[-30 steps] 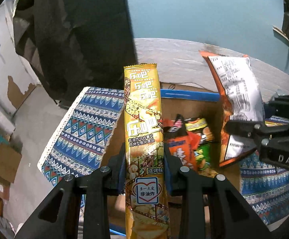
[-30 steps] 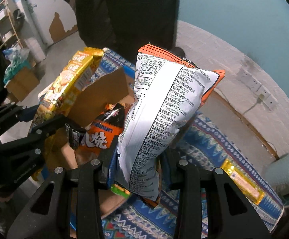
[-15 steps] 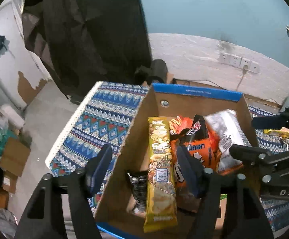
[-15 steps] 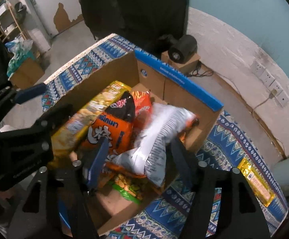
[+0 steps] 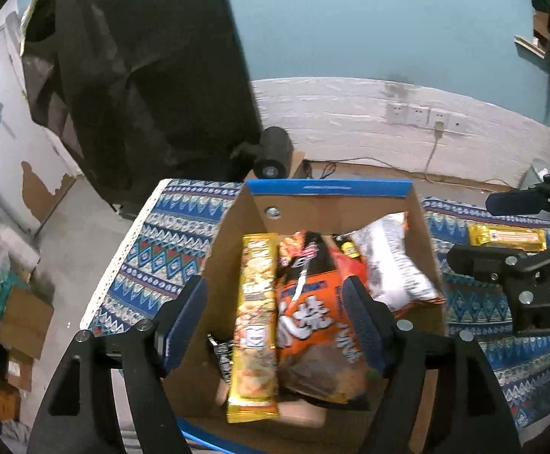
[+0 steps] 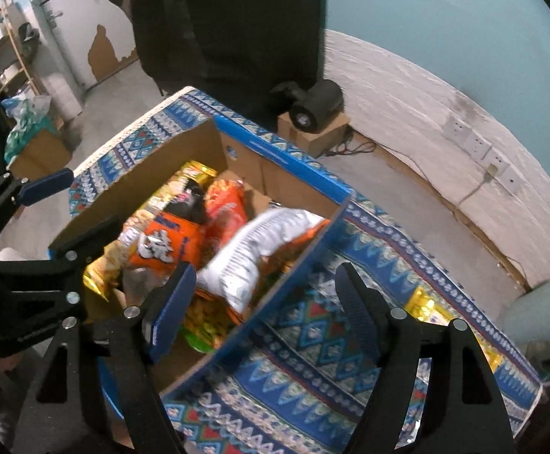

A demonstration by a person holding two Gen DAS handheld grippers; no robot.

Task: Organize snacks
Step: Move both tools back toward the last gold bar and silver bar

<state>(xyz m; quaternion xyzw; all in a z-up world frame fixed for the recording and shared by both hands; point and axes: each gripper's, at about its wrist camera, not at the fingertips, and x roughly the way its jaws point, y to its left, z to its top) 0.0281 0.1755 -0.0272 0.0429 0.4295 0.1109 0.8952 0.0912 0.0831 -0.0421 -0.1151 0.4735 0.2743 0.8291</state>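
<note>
An open cardboard box [image 5: 327,188] [image 6: 286,155] with a blue rim stands on a patterned cloth [image 5: 169,249]. Inside lie a long yellow snack pack [image 5: 256,321] [image 6: 195,174], an orange-and-black bag [image 5: 312,321] [image 6: 165,242] and a white-backed orange bag [image 5: 392,265] [image 6: 259,249]. My left gripper [image 5: 275,314] hovers above the yellow pack, its jaws opening and holding nothing. My right gripper [image 6: 263,283] hangs over the box's right wall, its jaws also opening, apart from the white bag below. Each view shows the other gripper's fingers [image 5: 479,259] [image 6: 85,236].
A yellow wrapped bar [image 5: 505,237] [image 6: 422,302] lies on the cloth right of the box. A black cylindrical device [image 5: 273,151] [image 6: 316,108] sits on a small carton behind it. A pale cup [image 6: 539,310] stands far right; floor cartons [image 5: 25,317] lie left.
A second ago each gripper was shut on a pack held above the box. Both let go: the yellow pack and the white-backed bag dropped into the box, and both jaws spread wider.
</note>
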